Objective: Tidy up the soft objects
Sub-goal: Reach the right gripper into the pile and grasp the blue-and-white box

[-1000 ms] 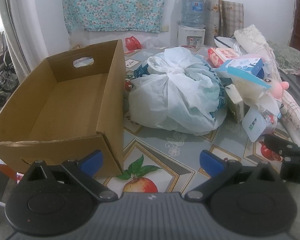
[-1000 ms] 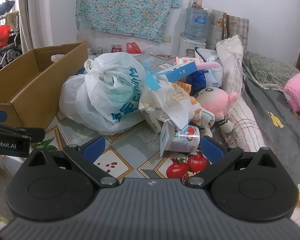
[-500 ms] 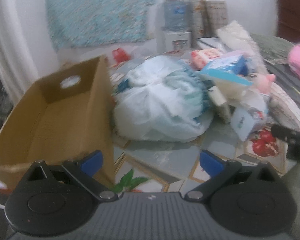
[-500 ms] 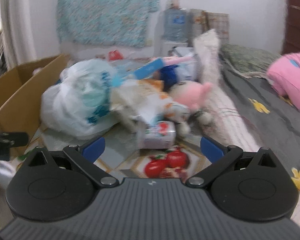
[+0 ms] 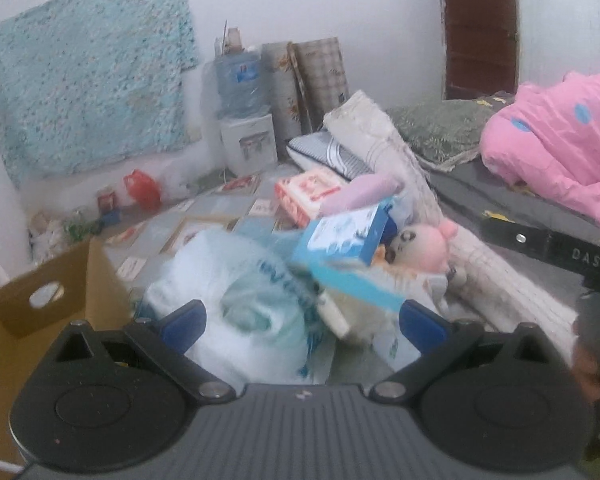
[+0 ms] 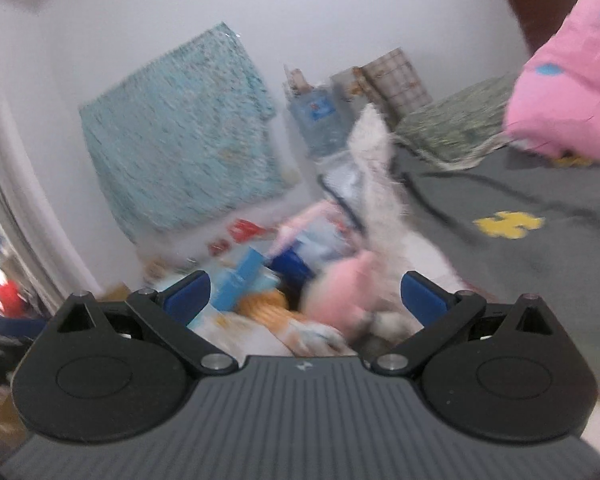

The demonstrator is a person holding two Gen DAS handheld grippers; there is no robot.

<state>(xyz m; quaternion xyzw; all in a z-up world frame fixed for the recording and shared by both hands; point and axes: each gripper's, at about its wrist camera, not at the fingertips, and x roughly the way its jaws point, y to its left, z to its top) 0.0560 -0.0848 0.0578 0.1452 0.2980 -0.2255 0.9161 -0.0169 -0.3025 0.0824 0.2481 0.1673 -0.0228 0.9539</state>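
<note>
A heap lies on the patterned floor mat: a tied white plastic bag (image 5: 256, 320), a blue-and-white box (image 5: 342, 236), a pink plush doll (image 5: 424, 240) and a rolled cream blanket (image 5: 384, 148). My left gripper (image 5: 302, 326) is open and empty, just short of the bag. My right gripper (image 6: 304, 294) is open and empty, close over the pink plush doll (image 6: 344, 292); this view is blurred. An open cardboard box (image 5: 40, 300) stands at the left.
A pink quilt (image 5: 560, 148) lies on a grey mattress (image 5: 540, 216) at the right. A red-and-white box (image 5: 312, 196), a water dispenser (image 5: 246, 120) and rolled mats stand behind the heap. The right gripper's arm (image 5: 580, 258) crosses the left wrist view's right edge.
Both grippers have swung right and forward toward the heap. The cardboard box has slid to the left edge; the plush doll now sits between the right fingers. Both stay open.
</note>
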